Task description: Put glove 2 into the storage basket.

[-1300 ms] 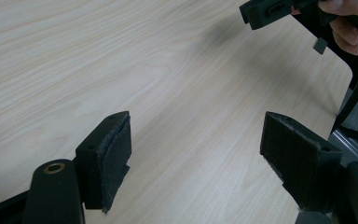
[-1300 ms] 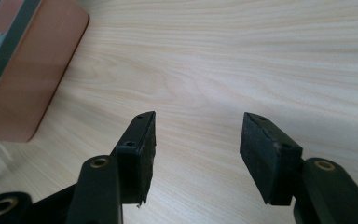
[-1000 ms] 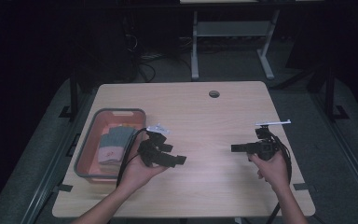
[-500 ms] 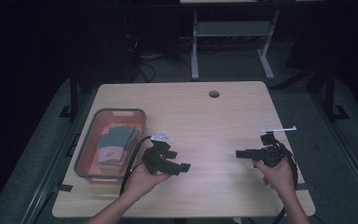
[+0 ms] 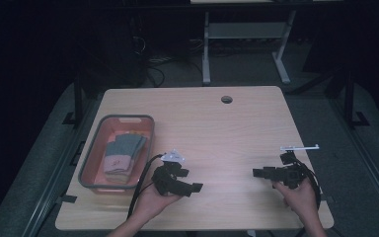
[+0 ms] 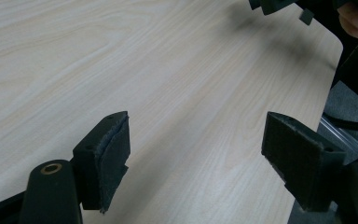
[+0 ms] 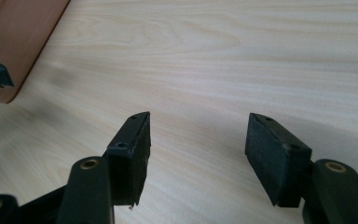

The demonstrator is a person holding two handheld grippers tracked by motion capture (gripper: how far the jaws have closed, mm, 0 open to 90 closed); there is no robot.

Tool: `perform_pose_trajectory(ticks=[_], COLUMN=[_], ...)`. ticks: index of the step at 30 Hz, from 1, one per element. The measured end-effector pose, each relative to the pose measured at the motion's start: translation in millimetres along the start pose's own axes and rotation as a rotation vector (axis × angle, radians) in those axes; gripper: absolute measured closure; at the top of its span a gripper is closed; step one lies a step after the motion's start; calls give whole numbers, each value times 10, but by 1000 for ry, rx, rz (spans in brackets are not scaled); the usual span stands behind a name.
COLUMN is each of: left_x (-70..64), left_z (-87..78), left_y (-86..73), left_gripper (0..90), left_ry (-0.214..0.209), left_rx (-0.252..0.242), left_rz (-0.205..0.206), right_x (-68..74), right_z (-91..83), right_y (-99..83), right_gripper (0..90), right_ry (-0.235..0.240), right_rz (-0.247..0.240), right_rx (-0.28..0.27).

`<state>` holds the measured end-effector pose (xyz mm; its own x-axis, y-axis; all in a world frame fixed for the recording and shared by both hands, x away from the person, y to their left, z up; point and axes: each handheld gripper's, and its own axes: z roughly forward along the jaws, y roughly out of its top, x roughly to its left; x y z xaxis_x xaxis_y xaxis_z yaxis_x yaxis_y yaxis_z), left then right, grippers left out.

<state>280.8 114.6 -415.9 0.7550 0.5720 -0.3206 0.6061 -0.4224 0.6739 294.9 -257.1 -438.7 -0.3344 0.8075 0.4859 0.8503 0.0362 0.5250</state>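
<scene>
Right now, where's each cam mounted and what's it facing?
High view: above the near side, looking down on the table; both hands, left gripper and right gripper show.
Left gripper view: rides the left gripper, faces bare tabletop, open jaws.
Right gripper view: rides the right gripper, faces tabletop and bin.
All share the table.

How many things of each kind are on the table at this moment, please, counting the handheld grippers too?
Handheld grippers: 2, the left gripper and the right gripper
Red bin with a grey rim: 1
Folded grey cloths in the bin: a small stack, number unclear, counted as 1
Total: 4
</scene>
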Motion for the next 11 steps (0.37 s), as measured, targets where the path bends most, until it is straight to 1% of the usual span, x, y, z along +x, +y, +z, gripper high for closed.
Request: perform_pose_trajectory(ticks=[1,2,3,5,6,7,9,10,11], left_x=[-15,-44,-55,-71,-86,-109,-124,-138,-146], left_z=[-1,-3,-7,-5,-7,0,9,17,23], left_y=[-14,-44,-64,-83,-111,-155,-182,-207,-228], left_gripper=[236,236,236,235,235,231,227,227,226], left_ry=[-1,-5,-8,-7,-4,-6,-8,1,6], left_rx=[-5,-17,-24,-28,-35,-40,-37,-41,-39], left_rz=[3,4,6,10,20,23,25,30,45], right_x=[0,2,7,5,5,17,24,24,32], right_z=[0,-13,-16,-16,-16,-23,-26,-26,-31], right_y=[0,-45,-61,-108,-108,-169,-229,-229,-256], right_gripper=[401,398,397,390,390,388,388,388,388], right_ry=[0,2,2,5,5,8,7,7,7], right_rz=[0,-3,4,-5,-5,-6,-6,-6,-10], right_rx=[0,-5,-6,-10,-10,-24,-47,-47,-57])
